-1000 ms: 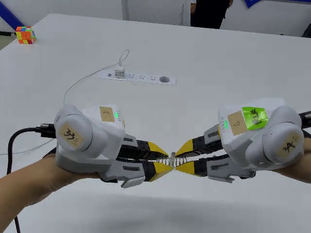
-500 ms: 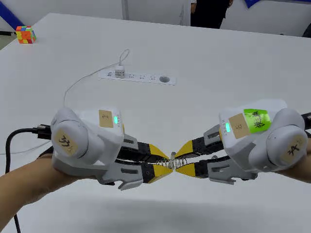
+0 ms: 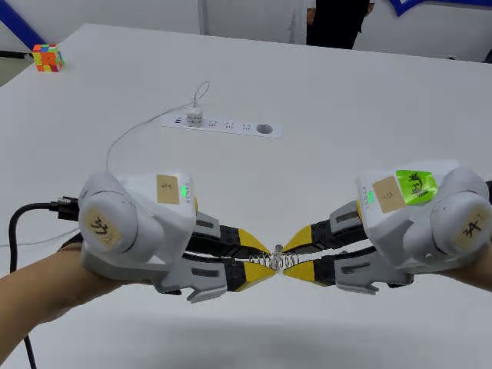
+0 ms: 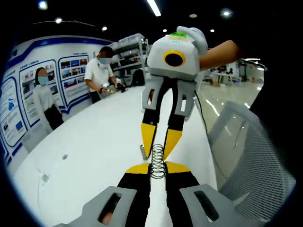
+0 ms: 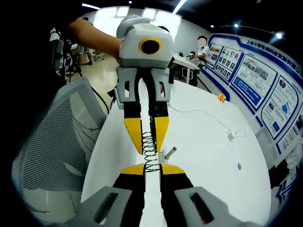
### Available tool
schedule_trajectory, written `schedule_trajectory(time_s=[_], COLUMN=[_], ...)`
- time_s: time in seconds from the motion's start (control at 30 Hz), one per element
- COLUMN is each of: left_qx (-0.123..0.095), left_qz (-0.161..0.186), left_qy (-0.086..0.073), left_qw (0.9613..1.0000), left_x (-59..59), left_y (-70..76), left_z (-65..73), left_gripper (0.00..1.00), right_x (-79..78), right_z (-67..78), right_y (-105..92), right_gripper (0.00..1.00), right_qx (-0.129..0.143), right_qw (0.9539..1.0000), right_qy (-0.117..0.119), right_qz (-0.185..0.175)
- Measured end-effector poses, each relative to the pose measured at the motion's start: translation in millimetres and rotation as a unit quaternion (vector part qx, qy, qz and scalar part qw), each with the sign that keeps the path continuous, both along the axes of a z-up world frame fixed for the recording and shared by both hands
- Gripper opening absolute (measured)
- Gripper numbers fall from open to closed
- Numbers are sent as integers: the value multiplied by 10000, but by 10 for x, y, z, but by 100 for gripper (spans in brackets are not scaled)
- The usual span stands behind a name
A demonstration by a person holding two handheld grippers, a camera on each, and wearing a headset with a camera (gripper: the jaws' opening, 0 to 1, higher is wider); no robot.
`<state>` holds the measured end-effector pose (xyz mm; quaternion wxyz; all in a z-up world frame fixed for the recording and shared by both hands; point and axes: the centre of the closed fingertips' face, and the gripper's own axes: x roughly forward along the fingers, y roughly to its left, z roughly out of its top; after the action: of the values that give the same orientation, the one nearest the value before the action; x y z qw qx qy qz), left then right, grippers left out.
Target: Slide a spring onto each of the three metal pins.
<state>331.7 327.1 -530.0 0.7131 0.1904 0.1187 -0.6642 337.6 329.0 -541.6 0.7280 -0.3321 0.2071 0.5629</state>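
Steel, thin and coiled: holds the spring (image 3: 276,261) level between both grippers, over the white table (image 3: 323,92). Pinches one end with the left gripper (image 4: 157,169), jaws drawn nearly together, yellow tips leaving just the coil's width. Pinches the other end with the right gripper (image 5: 150,169), jaws narrowed the same way, so meets nearly tip to tip with the spring as the bridge. Cannot tell whether the coil touches the tabletop. Shows a pin (image 3: 277,249) just beside the spring's middle, on its far side in the head view, and as a short grey stub near the tips in the left gripper view. Wraps a bare hand (image 3: 73,277) around the left gripper's white body, with a black cable (image 3: 19,223) at its rear. Has, well beyond on the table, a power strip (image 3: 223,124) with a white plug (image 3: 194,118) and thin cord, and a coloured cube (image 3: 46,57) at the far left corner. Catches a mesh chair (image 5: 52,151) beside the table, and people standing at the table's far end in the left gripper view.
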Motion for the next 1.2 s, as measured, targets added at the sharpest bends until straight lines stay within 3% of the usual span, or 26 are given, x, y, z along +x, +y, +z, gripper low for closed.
schedule_trajectory(time_s=[0.2, 0.43, 0.67, 0.8, 0.97, 1.2], left_qx=[105, 97, 90, 132, 133, 87], left_qz=[-88, -89, -15, -19, 31, 33], left_qy=[-93, -196, -157, -193, -146, -149], left_qw=[9999, 9997, 9998, 9997, 9998, 9998], left_x=[-24, -12, 17, 26, 39, 45], left_y=[1, 0, 13, 30, 30, -30], left_z=[-17, 37, 33, 27, 25, 32], left_gripper=[10, 10, 10, 10, 10, 10], right_x=[-61, -87, -86, -87, -70, -47], right_z=[80, 256, 323, 403, 459, 567], right_y=[0, 30, 83, 145, 194, 296], right_gripper=[11, 11, 11, 11, 11, 11], right_qx=[330, 811, 1038, 1348, 1509, 1894], right_qw=[9990, 9959, 9937, 9895, 9871, 9797], right_qy=[307, 404, 414, 488, 501, 590], right_qz=[-33, -50, -109, -182, -207, -274])
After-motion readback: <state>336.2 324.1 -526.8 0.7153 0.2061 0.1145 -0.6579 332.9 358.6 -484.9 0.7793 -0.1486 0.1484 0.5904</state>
